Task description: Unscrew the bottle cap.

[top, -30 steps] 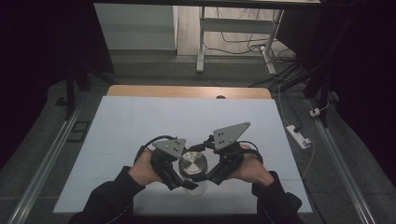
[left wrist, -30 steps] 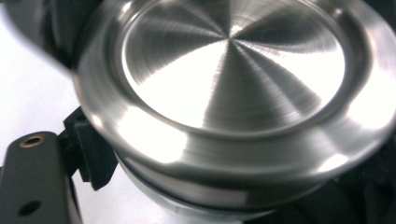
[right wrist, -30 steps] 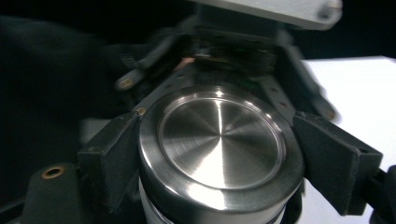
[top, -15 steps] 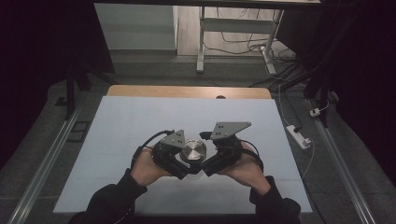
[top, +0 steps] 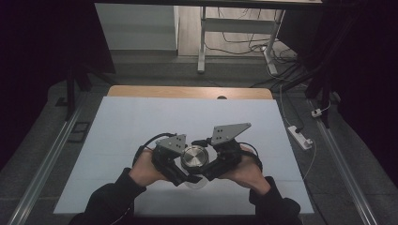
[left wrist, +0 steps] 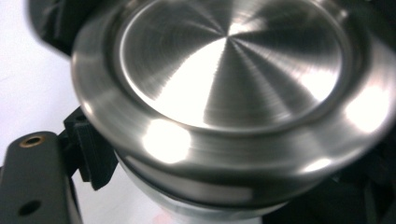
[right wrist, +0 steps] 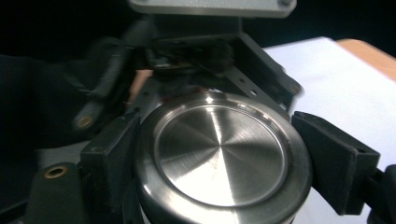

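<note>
Steel lid (top: 195, 157) on a clear jar (top: 196, 183), held above the near middle of the white table (top: 141, 122). Clamped from both sides: right gripper (right wrist: 219, 154) closed on lid rim; left gripper (top: 180, 166) around jar body, grip unclear.

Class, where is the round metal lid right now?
In the high view the metal lid sits near the front middle of the white table, between the left gripper and the right gripper; in the right gripper view that gripper's jaws flank it.
</note>
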A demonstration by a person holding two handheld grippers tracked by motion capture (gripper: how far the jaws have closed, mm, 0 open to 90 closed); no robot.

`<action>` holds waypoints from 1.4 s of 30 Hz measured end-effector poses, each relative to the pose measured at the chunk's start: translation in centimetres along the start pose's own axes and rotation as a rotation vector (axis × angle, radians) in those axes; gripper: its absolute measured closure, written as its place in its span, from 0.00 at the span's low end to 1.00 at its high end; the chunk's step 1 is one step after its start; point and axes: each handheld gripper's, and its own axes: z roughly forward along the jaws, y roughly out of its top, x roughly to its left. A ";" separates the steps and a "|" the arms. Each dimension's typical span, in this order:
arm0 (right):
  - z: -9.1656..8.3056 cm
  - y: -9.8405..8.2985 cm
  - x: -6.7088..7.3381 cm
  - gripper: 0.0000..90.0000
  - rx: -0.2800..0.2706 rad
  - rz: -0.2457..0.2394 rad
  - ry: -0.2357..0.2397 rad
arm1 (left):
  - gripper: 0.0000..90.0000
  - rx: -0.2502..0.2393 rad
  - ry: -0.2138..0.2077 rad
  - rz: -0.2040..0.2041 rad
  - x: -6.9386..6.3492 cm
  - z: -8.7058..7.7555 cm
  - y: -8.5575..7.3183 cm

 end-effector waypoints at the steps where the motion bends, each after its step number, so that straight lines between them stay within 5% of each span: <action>1: -0.1 0.0 -0.1 0.21 -0.003 0.003 0.032 | 0.17 -0.005 -0.020 0.004 0.0 0.0 0.0; 7: 0.2 -0.3 -0.2 0.21 0.020 -0.020 0.166 | 0.17 0.027 -0.107 0.058 -0.2 0.4 -0.2; 13: 0.3 -0.6 -0.3 0.21 0.041 -0.064 0.246 | 0.17 0.046 -0.166 0.107 -0.6 0.9 -0.2; 17: 0.6 -0.9 0.1 0.21 0.036 -0.133 0.351 | 0.17 0.065 -0.223 0.158 -1.2 1.2 0.0; 19: 0.6 -0.9 0.1 0.20 0.030 -0.122 0.372 | 0.17 0.060 -0.203 0.154 -1.4 1.1 0.1; 22: 0.0 -0.4 0.1 0.08 -0.023 -0.080 0.273 | 0.17 0.040 -0.112 0.112 -1.1 0.5 0.2; 23: -0.4 -0.1 0.1 0.08 -0.053 -0.051 0.227 | 0.17 0.040 -0.112 0.112 -1.1 0.5 0.2; 25: -1.5 0.3 -0.2 0.08 -0.084 -0.027 0.096 | 0.17 0.040 0.004 0.051 -0.5 0.1 0.1; 28: -2.3 0.3 -0.5 0.10 -0.077 -0.016 -0.080 | 0.17 0.028 0.096 -0.023 0.1 0.0 -0.1; 29: -2.3 0.3 -0.5 0.10 -0.077 -0.016 -0.080 | 0.17 0.028 0.096 -0.023 0.1 0.0 -0.1; 30: -2.2 0.2 -0.4 0.11 -0.060 -0.002 -0.132 | 0.17 0.042 0.167 -0.060 0.4 0.1 -0.1; 32: -1.6 0.1 -0.3 0.11 -0.038 -0.004 -0.148 | 0.17 0.055 0.216 -0.093 0.6 0.3 -0.2; 37: 0.2 0.0 0.3 0.12 0.029 -0.014 -0.222 | 0.17 0.053 0.221 -0.108 0.7 0.4 -0.3; 38: 0.9 -0.2 0.3 0.20 0.040 -0.027 -0.245 | 0.17 0.059 0.219 -0.102 0.6 0.4 -0.3; 42: 0.6 -0.4 -0.2 0.22 0.004 -0.019 -0.166 | 0.17 0.054 0.183 -0.077 0.5 0.3 -0.3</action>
